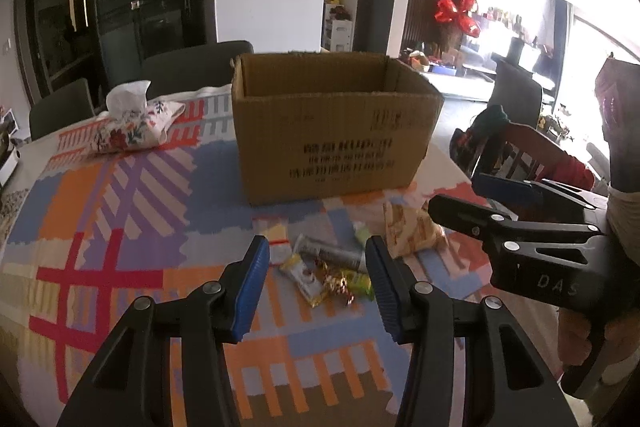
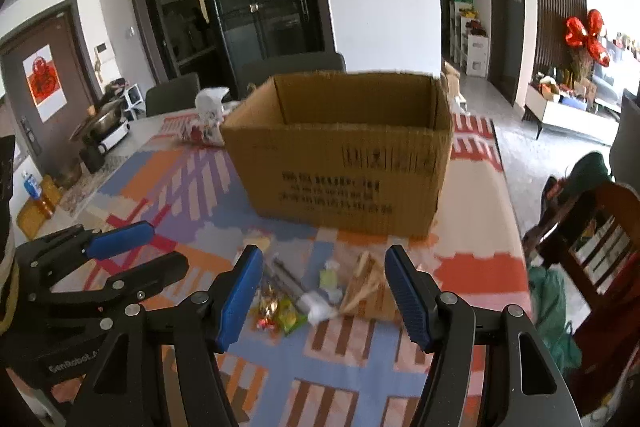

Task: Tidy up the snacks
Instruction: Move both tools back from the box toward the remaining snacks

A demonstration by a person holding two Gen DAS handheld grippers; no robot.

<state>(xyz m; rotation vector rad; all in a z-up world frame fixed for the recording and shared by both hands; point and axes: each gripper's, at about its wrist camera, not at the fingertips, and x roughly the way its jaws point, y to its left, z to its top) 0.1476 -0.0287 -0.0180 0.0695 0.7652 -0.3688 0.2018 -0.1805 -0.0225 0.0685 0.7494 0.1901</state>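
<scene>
An open brown cardboard box (image 1: 332, 131) stands on the patterned tablecloth; it also shows in the right wrist view (image 2: 344, 155). In front of it lies a small pile of snacks (image 1: 324, 267): a silver tube, wrapped candies (image 2: 276, 311), a green packet and a yellowish bag (image 1: 408, 231), also seen in the right wrist view (image 2: 366, 287). My left gripper (image 1: 316, 275) is open and empty, hovering just above the pile. My right gripper (image 2: 320, 287) is open and empty over the same snacks, close on the left gripper's right (image 1: 460, 199).
A floral tissue pouch (image 1: 136, 119) lies at the table's back left. Dark chairs (image 1: 192, 67) stand behind the table. A wooden chair with clothes (image 2: 592, 239) is at the right edge. Kitchen pots (image 2: 100, 131) sit on a counter at the left.
</scene>
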